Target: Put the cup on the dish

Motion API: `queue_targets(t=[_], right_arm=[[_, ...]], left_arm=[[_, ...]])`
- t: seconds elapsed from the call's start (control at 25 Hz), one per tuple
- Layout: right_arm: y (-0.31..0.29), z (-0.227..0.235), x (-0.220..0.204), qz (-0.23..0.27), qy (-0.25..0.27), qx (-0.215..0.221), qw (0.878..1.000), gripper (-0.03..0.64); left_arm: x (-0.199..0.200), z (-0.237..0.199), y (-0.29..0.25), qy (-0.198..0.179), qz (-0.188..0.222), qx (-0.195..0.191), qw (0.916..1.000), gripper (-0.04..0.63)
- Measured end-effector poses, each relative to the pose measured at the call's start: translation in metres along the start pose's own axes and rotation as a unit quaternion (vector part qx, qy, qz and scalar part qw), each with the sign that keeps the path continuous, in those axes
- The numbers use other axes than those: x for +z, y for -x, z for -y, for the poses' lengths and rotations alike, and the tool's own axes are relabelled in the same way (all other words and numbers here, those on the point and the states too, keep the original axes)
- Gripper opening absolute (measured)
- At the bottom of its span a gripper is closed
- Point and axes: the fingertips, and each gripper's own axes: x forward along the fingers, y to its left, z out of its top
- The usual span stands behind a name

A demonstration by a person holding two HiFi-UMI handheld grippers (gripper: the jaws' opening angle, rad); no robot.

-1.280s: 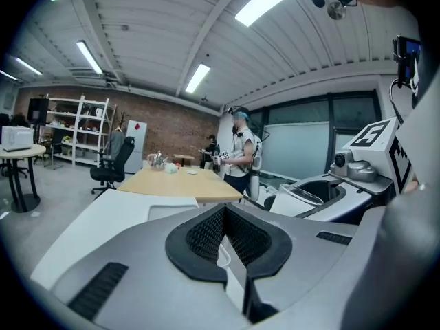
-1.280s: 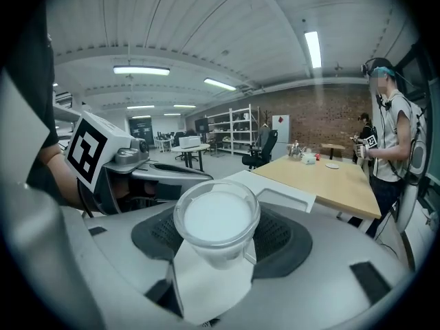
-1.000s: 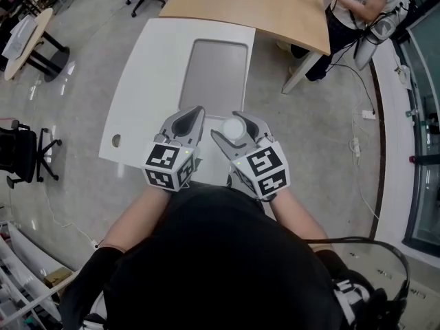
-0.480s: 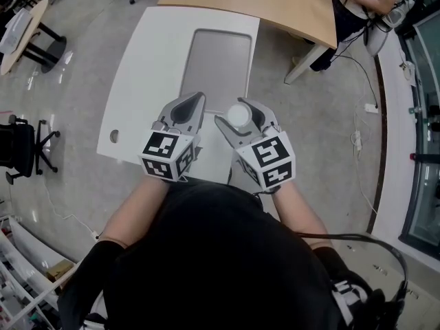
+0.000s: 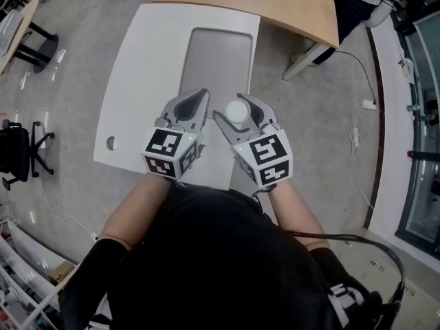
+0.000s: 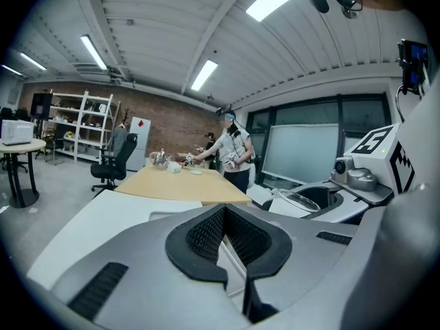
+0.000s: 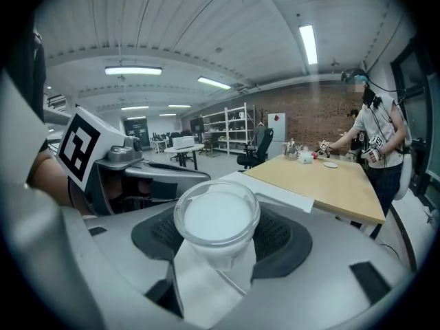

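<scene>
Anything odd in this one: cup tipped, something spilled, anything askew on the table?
Nothing stands out. The cup is upright in the right gripper, with no spill to be seen. The left gripper is shut and holds nothing. The grey tray lies square on the white table.

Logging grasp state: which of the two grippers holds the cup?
The right gripper: its jaws are shut on the cup. The left gripper has its jaws together with nothing between them.
</scene>
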Motion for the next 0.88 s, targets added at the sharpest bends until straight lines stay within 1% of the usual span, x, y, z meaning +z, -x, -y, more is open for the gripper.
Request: queue_targets(t=[0.2,0.44,0.6,0.88], right_arm=[[-0.029,0.015,0.005,-0.001,-0.004,-0.011,1.0,0.256],[-0.053,0.032,0.009,-0.001,-0.007,-0.025,1.0,0.256],[-0.071,0.048,0.015,0.0,-0.01,-0.033,0.999,0.256],[-0.107,0.074,0.02,-0.002,-0.012,-0.047,0.999,0.256]], left_arm=[[0.0,-0.021,-0.019,0.005,-0.001,-0.006,1.0,0.006],[0.005,-0.041,-0.038,-0.001,0.005,-0.009,0.9999,0.006],[0.01,-0.06,-0.059,0.005,0.006,-0.004,1.0,0.006],[0.008,-0.099,-0.094,-0.001,0.006,0.006,1.0,0.006]])
